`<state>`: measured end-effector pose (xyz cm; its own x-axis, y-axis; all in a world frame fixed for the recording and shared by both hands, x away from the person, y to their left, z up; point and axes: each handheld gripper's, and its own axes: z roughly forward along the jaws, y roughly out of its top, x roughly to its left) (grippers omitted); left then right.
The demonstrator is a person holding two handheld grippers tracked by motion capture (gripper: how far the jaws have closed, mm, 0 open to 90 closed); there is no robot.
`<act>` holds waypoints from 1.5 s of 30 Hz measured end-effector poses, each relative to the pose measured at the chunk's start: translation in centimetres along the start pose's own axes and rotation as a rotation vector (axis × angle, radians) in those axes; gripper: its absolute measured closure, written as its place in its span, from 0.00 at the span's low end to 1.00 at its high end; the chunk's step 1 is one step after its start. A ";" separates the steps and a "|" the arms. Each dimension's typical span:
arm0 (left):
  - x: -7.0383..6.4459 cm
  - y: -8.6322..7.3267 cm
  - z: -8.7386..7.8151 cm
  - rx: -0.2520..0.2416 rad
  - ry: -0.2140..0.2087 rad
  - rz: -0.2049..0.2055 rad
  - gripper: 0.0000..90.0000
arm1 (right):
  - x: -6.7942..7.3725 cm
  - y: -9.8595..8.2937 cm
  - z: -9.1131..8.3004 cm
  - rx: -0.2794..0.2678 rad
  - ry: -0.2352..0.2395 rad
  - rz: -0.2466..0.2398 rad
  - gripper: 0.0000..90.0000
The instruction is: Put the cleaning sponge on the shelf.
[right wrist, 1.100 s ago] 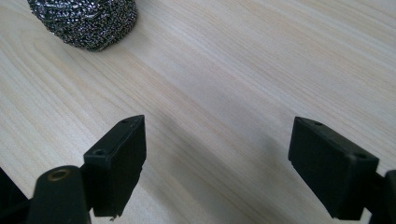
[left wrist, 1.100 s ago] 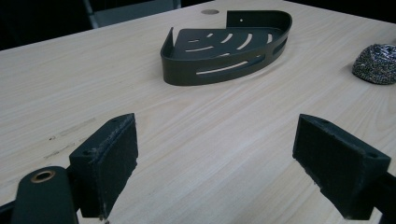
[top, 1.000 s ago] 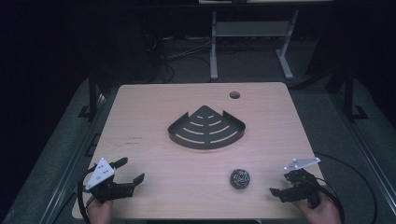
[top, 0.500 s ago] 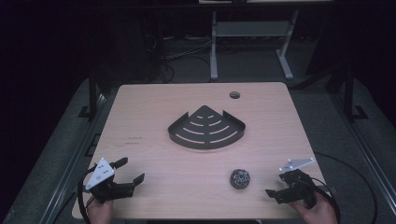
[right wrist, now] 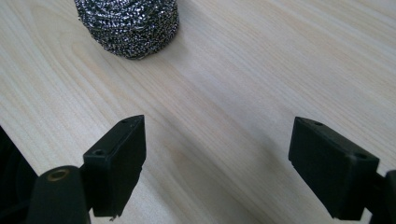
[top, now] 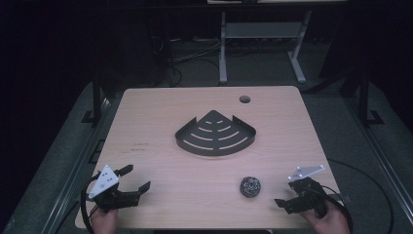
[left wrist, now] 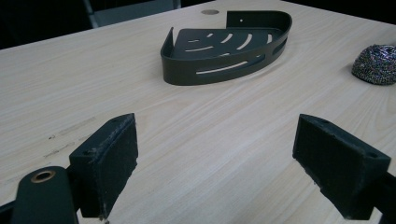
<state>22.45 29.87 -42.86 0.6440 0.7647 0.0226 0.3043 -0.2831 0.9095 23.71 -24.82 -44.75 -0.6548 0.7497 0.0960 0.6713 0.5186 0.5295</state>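
table: rack, scourer | both tools gape empty | left tool view: rack slots

I see the table lit evenly from above, dark surroundings. Soft shadows under the jaws. Gripper views sharp near, slightly soft toward the far edge. No glare.

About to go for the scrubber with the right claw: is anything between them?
Nothing visible. Bare table lies between the open right claw and the steel wool scrubber, which sits just ahead of it.
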 end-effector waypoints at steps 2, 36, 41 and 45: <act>0.0 0.0 0.0 0.000 0.003 -0.001 0.15 | 0.1 0.1 0.1 0.003 0.001 -0.005 0.21; 0.1 0.0 -0.1 -0.003 0.003 0.000 0.15 | 1.8 1.2 0.9 0.031 0.033 -0.074 0.21; 0.1 0.0 -0.1 -0.003 0.001 -0.001 0.15 | 2.1 1.4 1.1 0.034 0.038 -0.084 0.21; 0.1 0.0 -0.1 -0.002 0.002 -0.001 0.15 | 2.2 1.5 1.1 0.035 0.039 -0.089 0.21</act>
<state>22.41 30.02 -42.81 0.6423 0.7661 0.0226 0.3034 -0.2812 0.9104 23.65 -22.00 -44.66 -0.7250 0.6837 0.0829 0.6211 0.5971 0.5076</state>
